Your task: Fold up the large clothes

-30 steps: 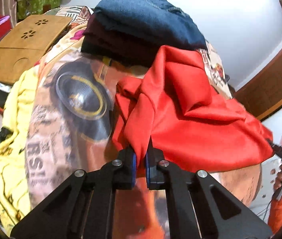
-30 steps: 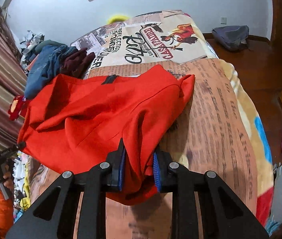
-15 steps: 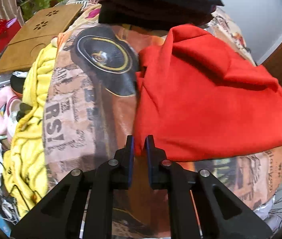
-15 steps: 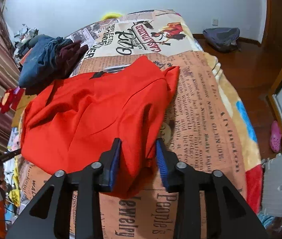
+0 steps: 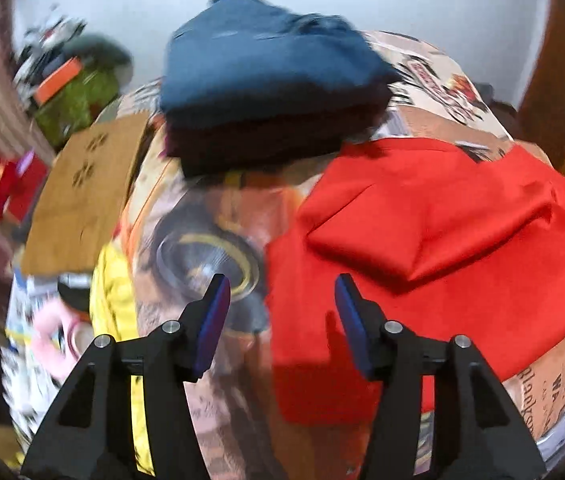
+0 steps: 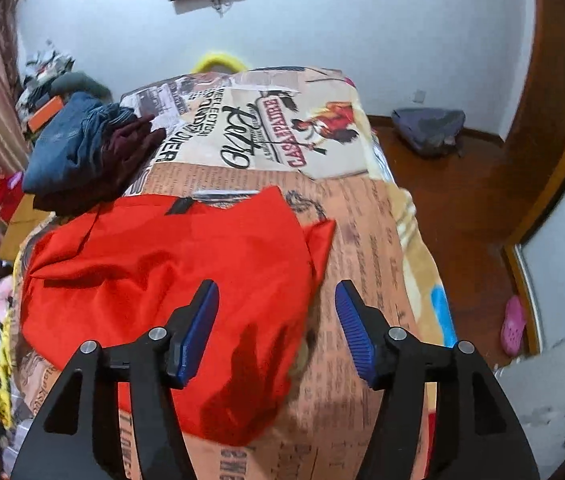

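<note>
Though released, red garment (image 6: 154,280) beneath jaws

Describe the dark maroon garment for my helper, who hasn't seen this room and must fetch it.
Start at the bed with the newspaper-print blanket. On its left side, beyond the spread red garment, is a two-piece stack. The dark maroon garment is the bottom piece, under the blue denim one; its near-black wine colour sets it apart from the bright red cloth beside it.
</note>
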